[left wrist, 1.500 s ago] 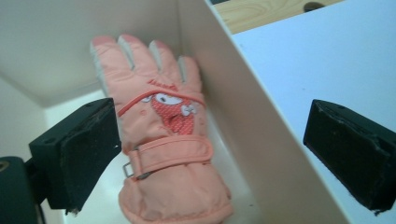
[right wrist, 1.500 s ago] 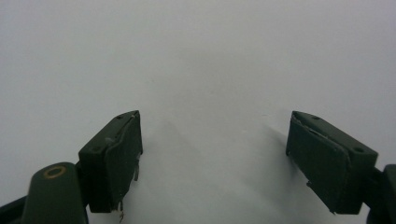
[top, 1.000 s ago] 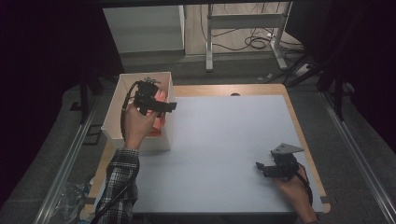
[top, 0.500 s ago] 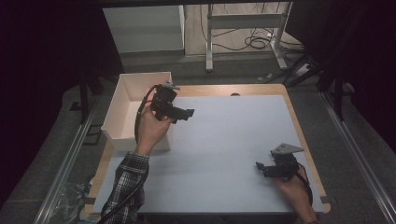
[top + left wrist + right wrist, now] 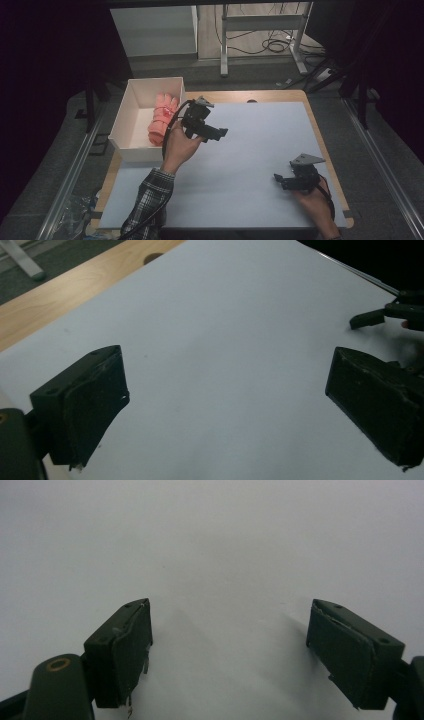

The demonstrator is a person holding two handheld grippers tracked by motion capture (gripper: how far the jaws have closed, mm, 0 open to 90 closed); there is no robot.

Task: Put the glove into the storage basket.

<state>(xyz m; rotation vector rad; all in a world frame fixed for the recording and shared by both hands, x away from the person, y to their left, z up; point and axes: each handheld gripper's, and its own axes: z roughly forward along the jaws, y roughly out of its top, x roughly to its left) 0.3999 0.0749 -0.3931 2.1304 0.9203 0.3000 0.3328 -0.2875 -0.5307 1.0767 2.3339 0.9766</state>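
Now I am holding my right gripper (image 5: pixel 280 180) low over the white sheet (image 5: pixel 250 165) at the near right part of the table, and my right hand (image 5: pixel 315 197) is resting close to the near edge. Its jaws are standing wide apart, with nothing between them; in the right gripper view I am seeing only the bare sheet (image 5: pixel 225 555) between the two black pads (image 5: pixel 125 650).

A little farther, my left hand (image 5: pixel 180 147) is lifting the left gripper (image 5: pixel 220 134) above the sheet, just beside the white box (image 5: pixel 131 107). The sleeve (image 5: pixel 147 202) with checks is coming from the near edge. These jaws are also released and are gripping nothing. They are pointing across the table to the right, and in the left gripper view the right gripper (image 5: pixel 370 319) is showing far at the upper right, over the sheet (image 5: pixel 225 315).

Farther to the left, the pink glove (image 5: pixel 161 117) is lying inside the white box, against its right wall, near the far end. The box is standing at the left edge of the table, touching the sheet's side. The wooden table edge (image 5: pixel 270 95) is showing behind the sheet.
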